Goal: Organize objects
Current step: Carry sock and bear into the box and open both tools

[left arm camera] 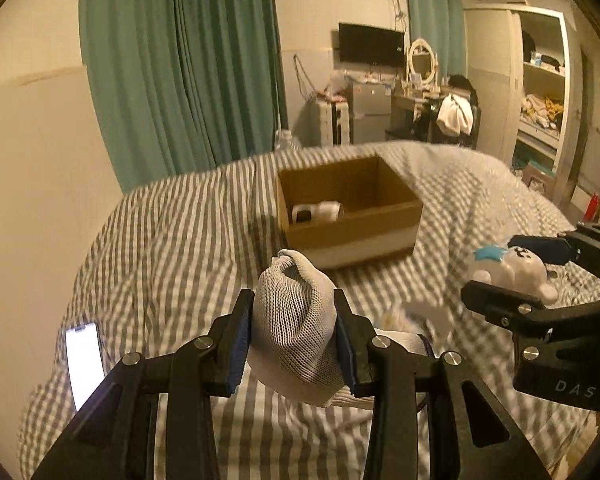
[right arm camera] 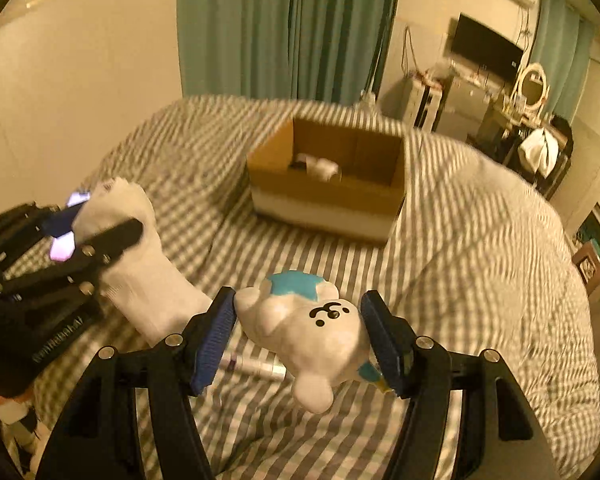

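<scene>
**Both loads lifted, box straight ahead**

The left gripper is clamped on a white mesh sock, pads pressing its two sides. The sock's long axis runs up and down through the jaws: its bunched end stands up above the fingers, the rest hangs below towards the striped duvet. The right gripper grips a white bear figurine with a blue patch, pads against its sides. The bear lies crosswise between the fingers, its printed face turned up, one rounded limb hanging down towards the camera.

Just under the bear a slim white tube lies on the duvet, its length across the view. A lit phone rests near the bed's left edge.

Farther on, in the middle of the bed, sits the open cardboard box, with a small white item already inside at its left end. It lies straight ahead of both grippers, a little right of the left one and dead ahead of the right. Its long side runs across the view, so either load likely goes forward over the near wall. Neither hand looks clearly nearer.
</scene>
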The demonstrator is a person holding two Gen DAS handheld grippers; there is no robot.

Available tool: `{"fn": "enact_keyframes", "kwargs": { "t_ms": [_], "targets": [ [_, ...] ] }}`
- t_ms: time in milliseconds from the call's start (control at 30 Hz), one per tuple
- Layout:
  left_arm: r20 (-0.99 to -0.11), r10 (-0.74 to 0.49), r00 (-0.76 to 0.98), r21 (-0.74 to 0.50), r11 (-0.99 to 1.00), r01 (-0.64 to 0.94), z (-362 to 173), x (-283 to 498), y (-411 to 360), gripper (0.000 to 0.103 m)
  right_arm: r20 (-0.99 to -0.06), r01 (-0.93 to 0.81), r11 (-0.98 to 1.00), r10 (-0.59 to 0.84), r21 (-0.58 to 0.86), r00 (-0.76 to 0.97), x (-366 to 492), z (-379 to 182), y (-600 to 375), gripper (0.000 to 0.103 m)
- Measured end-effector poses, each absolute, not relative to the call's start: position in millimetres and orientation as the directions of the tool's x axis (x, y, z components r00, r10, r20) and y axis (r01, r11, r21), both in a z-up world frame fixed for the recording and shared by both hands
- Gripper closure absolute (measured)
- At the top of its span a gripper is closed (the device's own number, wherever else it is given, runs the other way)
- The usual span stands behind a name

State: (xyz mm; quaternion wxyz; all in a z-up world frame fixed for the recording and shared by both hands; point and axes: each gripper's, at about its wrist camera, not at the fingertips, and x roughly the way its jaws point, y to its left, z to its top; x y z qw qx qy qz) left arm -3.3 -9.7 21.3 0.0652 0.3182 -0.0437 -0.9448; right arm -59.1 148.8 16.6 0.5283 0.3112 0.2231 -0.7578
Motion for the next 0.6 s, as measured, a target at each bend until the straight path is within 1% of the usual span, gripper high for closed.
{"fn": "enact_keyframes", "kwargs": {
  "t_ms": [200, 333, 467, 600],
  "targets": [
    [-0.544, -0.149, -0.826, 0.147, -0.986, 0.081, 58, -36, -6, 0.065, -0.652, 0.938, -0.345, -0.709, -0.011, -0.268, -80, 58, 127, 0.039],
    [-0.524, -0.167, -0.835, 0.168, -0.982, 0.091, 73, -76, -7, 0.065, -0.629, 0.933, -0.360, -0.724, -0.006, -0.283, -106, 74, 105, 0.039],
    [-0.523, -0.167, -0.836, 0.180, -0.980, 0.084, 78, -118, -10, 0.065, -0.613, 0.928, -0.372, -0.736, 0.009, -0.289, -135, 84, 78, 0.039],
    [-0.522, -0.190, -0.832, 0.212, -0.973, 0.089, 73, -166, -8, 0.065, -0.615, 0.924, -0.381, -0.732, 0.013, -0.293, -168, 82, 43, 0.039]
  ]
}}
